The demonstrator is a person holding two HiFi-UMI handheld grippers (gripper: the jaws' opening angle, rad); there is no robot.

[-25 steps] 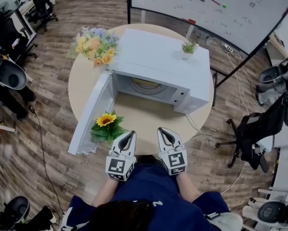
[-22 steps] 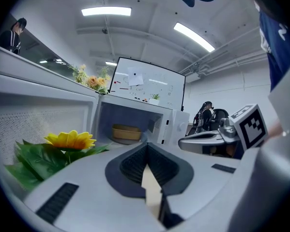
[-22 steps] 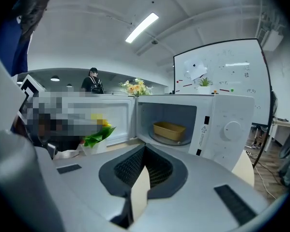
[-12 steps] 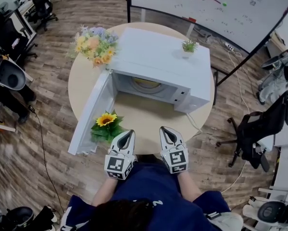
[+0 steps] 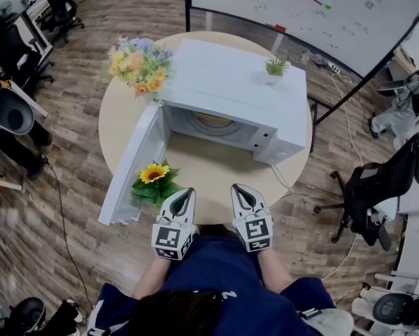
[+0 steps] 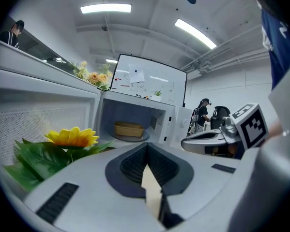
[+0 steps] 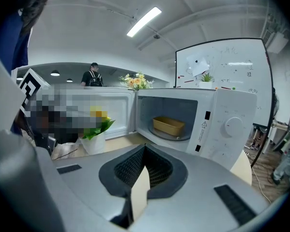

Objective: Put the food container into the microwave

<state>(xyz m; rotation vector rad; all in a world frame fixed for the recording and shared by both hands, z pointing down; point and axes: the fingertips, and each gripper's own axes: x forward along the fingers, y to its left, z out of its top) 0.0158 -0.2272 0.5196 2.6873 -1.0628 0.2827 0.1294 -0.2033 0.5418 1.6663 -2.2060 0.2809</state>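
Note:
The tan food container (image 6: 129,128) (image 7: 168,125) (image 5: 212,122) sits on the turntable inside the white microwave (image 5: 236,89), whose door (image 5: 131,166) hangs open to the left. Both grippers hover at the near table edge, pointing at the oven and well short of it. My left gripper (image 5: 185,194) (image 6: 145,150) is shut with nothing between its jaws. My right gripper (image 5: 238,190) (image 7: 144,152) is shut and empty too, beside the left one.
A potted sunflower (image 5: 154,181) stands on the round wooden table (image 5: 118,117) just left of my left gripper. A flower bouquet (image 5: 137,64) is at the table's back left, a small plant (image 5: 275,68) on the microwave top. Office chairs (image 5: 366,191) and a whiteboard (image 5: 307,12) surround the table.

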